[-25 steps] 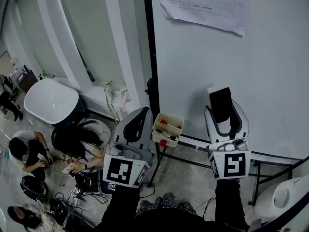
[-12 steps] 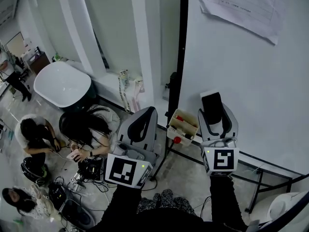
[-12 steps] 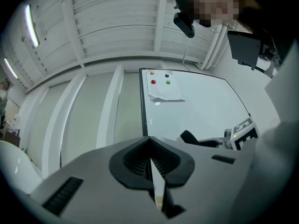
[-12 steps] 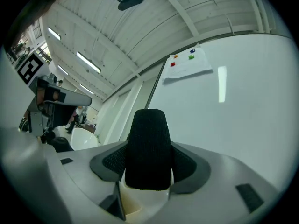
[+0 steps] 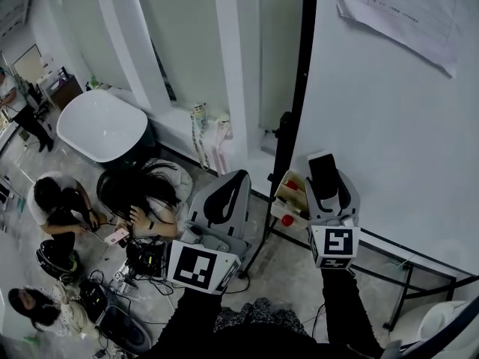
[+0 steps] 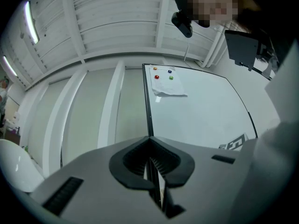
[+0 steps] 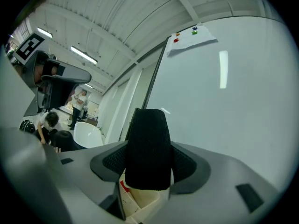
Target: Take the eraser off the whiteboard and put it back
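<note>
Being clamped between the jaws of the right tongs [image 5: 327,182], the black eraser [image 5: 322,172] is being held upright near the whiteboard [image 5: 389,126], just beside a small box of markers [image 5: 288,199] at the board's lower edge. The left tongs [image 6: 152,166] are being carried with jaws almost together, with nothing between them.
</note>
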